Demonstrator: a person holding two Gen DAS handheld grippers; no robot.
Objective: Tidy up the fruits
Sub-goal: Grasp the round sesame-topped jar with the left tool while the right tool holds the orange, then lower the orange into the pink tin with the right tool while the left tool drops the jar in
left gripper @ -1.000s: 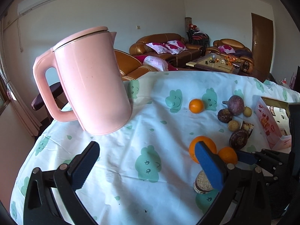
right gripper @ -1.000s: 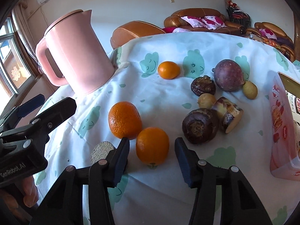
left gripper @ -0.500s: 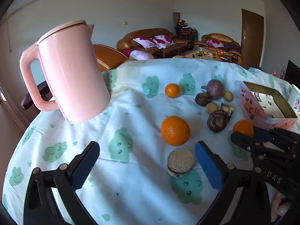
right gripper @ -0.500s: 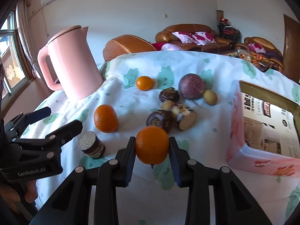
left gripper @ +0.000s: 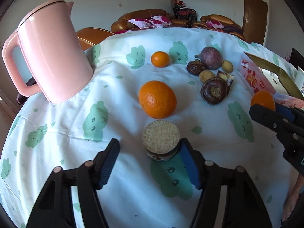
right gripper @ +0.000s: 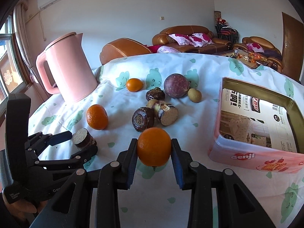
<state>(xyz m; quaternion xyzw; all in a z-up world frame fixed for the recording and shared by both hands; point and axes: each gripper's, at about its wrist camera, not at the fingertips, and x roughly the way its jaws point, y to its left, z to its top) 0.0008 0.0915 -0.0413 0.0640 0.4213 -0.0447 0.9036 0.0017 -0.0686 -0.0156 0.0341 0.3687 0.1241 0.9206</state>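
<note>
An orange (right gripper: 153, 149) is pinched between the pads of the right hand-held gripper (right gripper: 154, 160) at lower centre of the right wrist view, lifted clear of the table (right gripper: 201, 114), left of the open pink tin (right gripper: 252, 154). The left hand-held gripper (left gripper: 149, 163) has just been closing around a short cut stalk piece (left gripper: 161, 140); only its right pad touches. A larger orange (left gripper: 157, 99) is seen just above.
</note>
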